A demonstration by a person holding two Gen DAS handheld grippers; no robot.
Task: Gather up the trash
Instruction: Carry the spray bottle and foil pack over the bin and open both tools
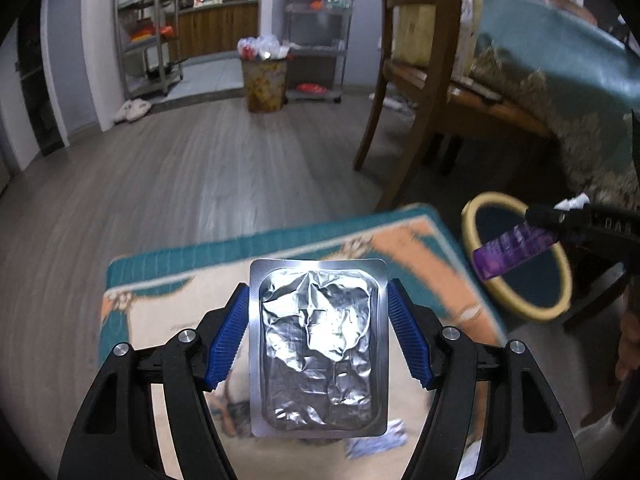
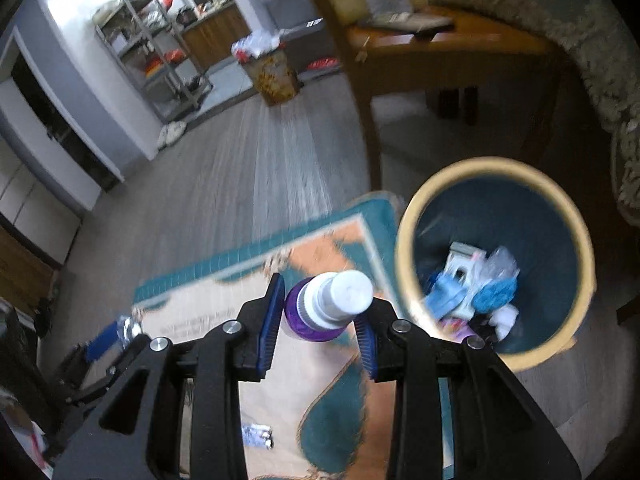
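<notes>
My left gripper [image 1: 318,308] is shut on a silver foil blister pack [image 1: 318,346], held flat above the patterned rug [image 1: 168,320]. My right gripper [image 2: 320,308] is shut on a purple bottle with a white cap [image 2: 336,300]; it also shows in the left wrist view [image 1: 512,250] at the right, over the bin's rim. The round trash bin [image 2: 408,240] with a yellow rim and dark blue inside stands right of the rug and holds several pieces of trash [image 2: 472,284]. The bin shows in the left wrist view too [image 1: 520,304].
A small wrapper [image 2: 256,436] lies on the rug [image 2: 224,304] and shows in the left wrist view [image 1: 376,442]. A wooden chair [image 1: 400,80] and a table with a teal cloth [image 1: 560,68] stand behind the bin. A full basket [image 1: 264,80] and metal shelves [image 1: 148,32] stand far off.
</notes>
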